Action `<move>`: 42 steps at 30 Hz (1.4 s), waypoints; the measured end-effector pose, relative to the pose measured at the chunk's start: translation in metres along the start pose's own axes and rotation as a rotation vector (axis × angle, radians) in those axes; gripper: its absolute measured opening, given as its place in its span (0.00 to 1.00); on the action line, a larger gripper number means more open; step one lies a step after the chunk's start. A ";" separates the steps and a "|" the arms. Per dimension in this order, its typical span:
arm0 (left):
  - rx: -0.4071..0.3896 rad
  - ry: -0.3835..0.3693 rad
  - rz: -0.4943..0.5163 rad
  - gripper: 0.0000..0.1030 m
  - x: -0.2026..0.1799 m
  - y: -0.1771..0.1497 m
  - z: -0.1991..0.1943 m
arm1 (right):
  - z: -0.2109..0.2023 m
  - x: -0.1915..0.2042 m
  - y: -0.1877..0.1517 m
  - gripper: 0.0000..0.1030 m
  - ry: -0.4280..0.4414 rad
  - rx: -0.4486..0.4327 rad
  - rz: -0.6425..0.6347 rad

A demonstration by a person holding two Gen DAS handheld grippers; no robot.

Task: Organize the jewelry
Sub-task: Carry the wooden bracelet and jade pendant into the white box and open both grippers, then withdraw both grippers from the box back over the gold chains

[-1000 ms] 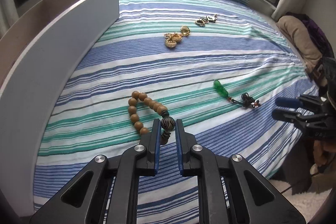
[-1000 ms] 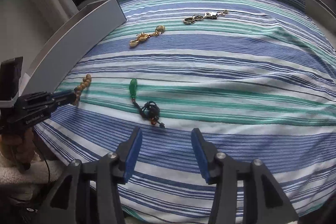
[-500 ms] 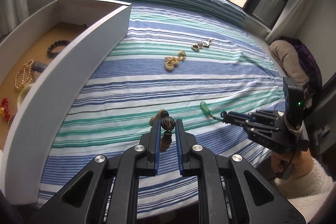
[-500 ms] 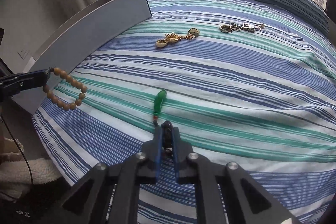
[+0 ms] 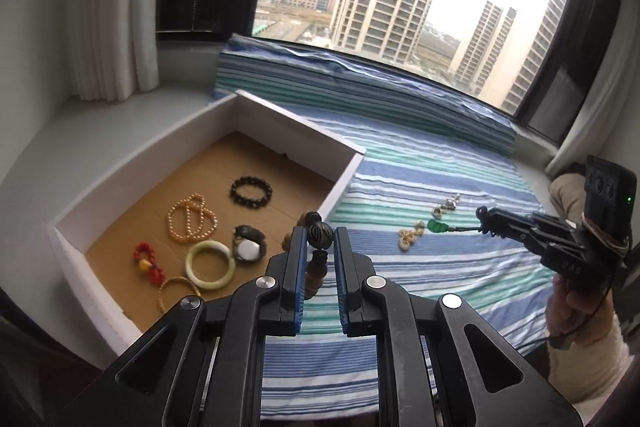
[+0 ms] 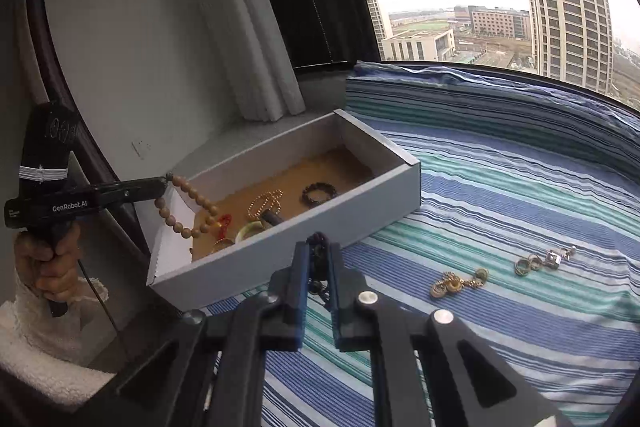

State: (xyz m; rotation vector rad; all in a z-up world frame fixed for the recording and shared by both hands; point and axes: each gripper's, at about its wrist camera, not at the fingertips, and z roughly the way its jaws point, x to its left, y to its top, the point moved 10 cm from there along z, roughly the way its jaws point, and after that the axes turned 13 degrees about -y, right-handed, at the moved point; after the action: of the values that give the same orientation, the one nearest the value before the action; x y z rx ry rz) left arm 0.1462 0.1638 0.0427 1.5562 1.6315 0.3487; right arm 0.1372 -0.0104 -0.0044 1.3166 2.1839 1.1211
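My left gripper is shut on a brown wooden bead bracelet, held in the air beside the near right corner of the white box; the bracelet hangs over the box's near end in the right wrist view. My right gripper is shut on the dark cord of a green pendant, held above the striped bedspread. A gold charm chain and a silver ring keychain lie on the bedspread.
The box has a brown floor holding a black bead bracelet, a gold bead string, a pale green bangle, a red bead piece and a dark watch-like piece. White curtains and a window stand behind.
Both grippers have risen from the bedspread with their pieces. The left has swung left toward the box with the bracelet; the right closed on the pendant cord and lifted it.
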 end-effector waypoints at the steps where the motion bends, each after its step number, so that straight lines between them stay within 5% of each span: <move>1: -0.008 0.026 -0.005 0.11 0.012 0.005 -0.004 | 0.005 0.014 0.014 0.09 0.024 -0.008 -0.015; 9: 0.038 0.192 -0.133 0.11 0.119 0.000 0.001 | 0.091 0.129 0.060 0.09 0.163 0.061 -0.131; 15: 0.099 0.252 -0.249 0.11 0.176 -0.038 0.016 | 0.158 0.203 0.023 0.09 0.253 0.256 -0.180; 21: 0.144 0.314 -0.302 0.11 0.208 -0.066 0.029 | 0.202 0.230 -0.031 0.12 0.266 0.417 -0.196; 23: 0.162 0.330 -0.296 0.13 0.209 -0.074 0.032 | 0.207 0.231 -0.049 0.13 0.235 0.453 -0.236; 25: 0.171 0.346 -0.293 0.20 0.209 -0.079 0.033 | 0.205 0.231 -0.051 0.44 0.215 0.447 -0.245; 26: 0.170 0.350 -0.292 0.39 0.208 -0.079 0.033 | 0.201 0.228 -0.048 0.46 0.216 0.426 -0.237; 29: 0.118 0.376 -0.258 0.68 0.197 -0.071 0.025 | 0.183 0.214 -0.027 0.46 0.189 0.348 -0.218; 36: 0.028 0.394 -0.140 0.83 0.135 -0.056 0.023 | 0.126 0.146 0.009 0.53 0.001 0.131 -0.237; 42: 0.030 0.343 -0.042 0.84 0.070 -0.058 0.050 | 0.097 0.075 -0.014 0.58 -0.173 0.115 -0.213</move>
State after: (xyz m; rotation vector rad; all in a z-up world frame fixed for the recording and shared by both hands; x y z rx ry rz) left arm 0.1496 0.2005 -0.0544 1.5440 1.9349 0.5976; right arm 0.1541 0.0938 -0.0685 1.1458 2.2243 0.7824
